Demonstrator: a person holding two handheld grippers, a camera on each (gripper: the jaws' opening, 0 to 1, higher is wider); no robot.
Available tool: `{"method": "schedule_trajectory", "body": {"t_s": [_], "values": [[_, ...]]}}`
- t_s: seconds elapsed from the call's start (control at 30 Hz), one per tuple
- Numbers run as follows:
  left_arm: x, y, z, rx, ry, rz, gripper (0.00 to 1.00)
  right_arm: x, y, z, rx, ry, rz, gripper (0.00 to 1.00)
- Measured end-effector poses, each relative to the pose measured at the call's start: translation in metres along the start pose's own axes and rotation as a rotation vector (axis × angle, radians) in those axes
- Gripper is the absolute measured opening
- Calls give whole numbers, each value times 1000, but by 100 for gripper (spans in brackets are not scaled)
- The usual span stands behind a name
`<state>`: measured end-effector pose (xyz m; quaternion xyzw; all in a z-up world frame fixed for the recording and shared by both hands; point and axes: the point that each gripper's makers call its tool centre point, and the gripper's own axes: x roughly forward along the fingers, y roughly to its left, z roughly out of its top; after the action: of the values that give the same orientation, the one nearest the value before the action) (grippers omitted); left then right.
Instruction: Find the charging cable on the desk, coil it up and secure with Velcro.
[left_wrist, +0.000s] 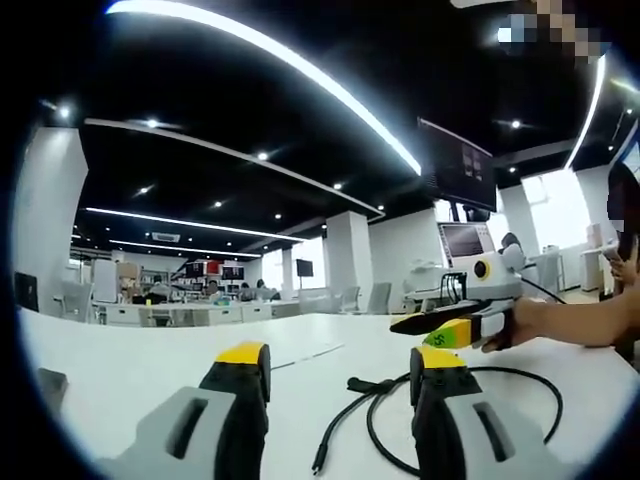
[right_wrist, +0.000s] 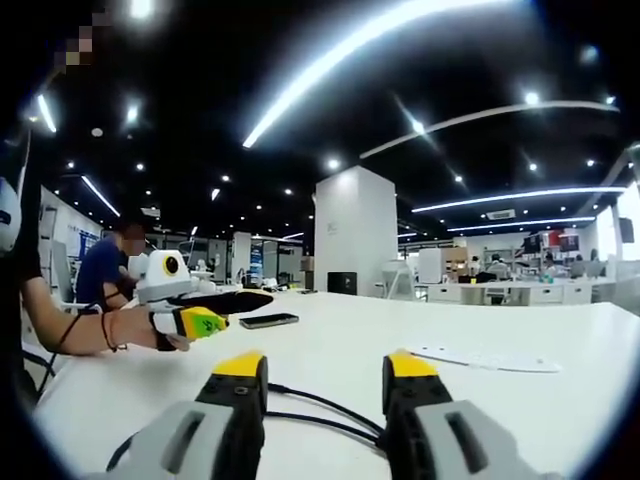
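A large white desk (left_wrist: 150, 365) is shown low across the left gripper view and the right gripper view, under a dark ceiling crossed by long light strips (left_wrist: 290, 60).

The left gripper (left_wrist: 340, 375) is seen with its 2 yellow-tipped jaws spread apart and nothing between them; it is also visible in the right gripper view, held out by a hand (right_wrist: 160, 328) at the left. The right gripper (right_wrist: 325, 375) is likewise held open, its 2 jaws parted and empty; in the left gripper view it appears at the right, above the desk.

The black charging cable (left_wrist: 380, 400) lies loose on the desk, looping around the left gripper's right jaw, with 1 plug end resting near the lower centre. In the right gripper view the cable is seen running between and behind the jaws.

A dark phone (right_wrist: 268, 321) and a flat white sheet (right_wrist: 485, 358) rest on the desk, well apart.
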<state>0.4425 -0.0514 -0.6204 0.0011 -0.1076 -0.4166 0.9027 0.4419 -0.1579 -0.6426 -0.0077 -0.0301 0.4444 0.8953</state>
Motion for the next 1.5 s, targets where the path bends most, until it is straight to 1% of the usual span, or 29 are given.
{"method": "schedule_trajectory", "body": {"t_s": [0.2,0.27,0.3,0.4,0.43,0.47,0.6,0.7,0.8,0.97,1.17,1.3,1.5], "values": [[1,-8,0,-1,-2,-36,57,-1,4,1,4,-7,21,47],[1,-12,0,-10,-1,-63,57,-2,7,2,6,-13,40,47],[1,-13,0,-14,0,-72,57,-4,12,3,10,-9,63,47],[-1,-14,0,-13,1,-86,57,-7,16,7,19,-27,90,47],[-2,-17,0,-23,2,-104,57,-7,20,7,21,-30,105,47],[-2,-17,0,-22,1,-106,57,-7,22,7,24,-28,115,47],[-3,-28,-1,-19,9,-153,57,-7,30,2,20,-7,156,47],[-3,-35,-3,-16,21,-182,57,-7,33,2,23,-7,171,47],[-3,-38,-5,-14,27,-195,57,-9,34,4,26,-13,180,47],[-4,-36,-1,-19,11,-187,57,-9,36,4,19,-12,179,48],[-4,-37,-1,-20,12,-189,57,-7,37,3,9,-6,179,48],[-4,-37,-2,-17,14,-187,57,-7,36,3,8,-5,173,48],[-3,-36,2,-23,-3,-178,57,-8,33,3,2,-7,167,48]]}}
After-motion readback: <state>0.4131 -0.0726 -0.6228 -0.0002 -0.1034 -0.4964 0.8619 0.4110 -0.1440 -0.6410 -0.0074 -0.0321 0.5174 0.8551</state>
